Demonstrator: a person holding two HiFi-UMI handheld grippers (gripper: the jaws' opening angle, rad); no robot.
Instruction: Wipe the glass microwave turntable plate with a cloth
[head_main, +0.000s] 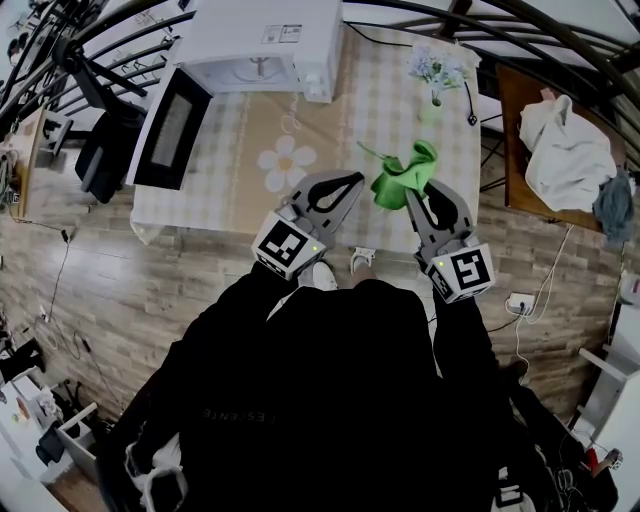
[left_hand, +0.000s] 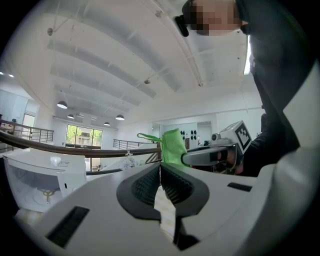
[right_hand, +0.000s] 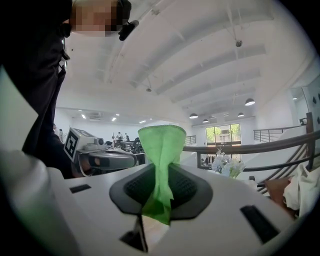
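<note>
From where I stand I count two claws, the left claw (head_main: 347, 184) and the right claw (head_main: 420, 198), and one green cloth (head_main: 403, 180). There is one white microwave (head_main: 265, 40), one vase of flowers (head_main: 436, 78), one checked surface (head_main: 300, 125), and one side table (head_main: 512, 110) carrying one white bundle (head_main: 563, 150).

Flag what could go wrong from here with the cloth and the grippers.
1. The right gripper pinches the cloth by one narrow bunch; it could slip out under wiping pressure.
2. The vase stands close ahead of that gripper; a swing might tip it.
3. The microwave door hangs open at left; the shut, empty left gripper could bump it reaching in.
</note>
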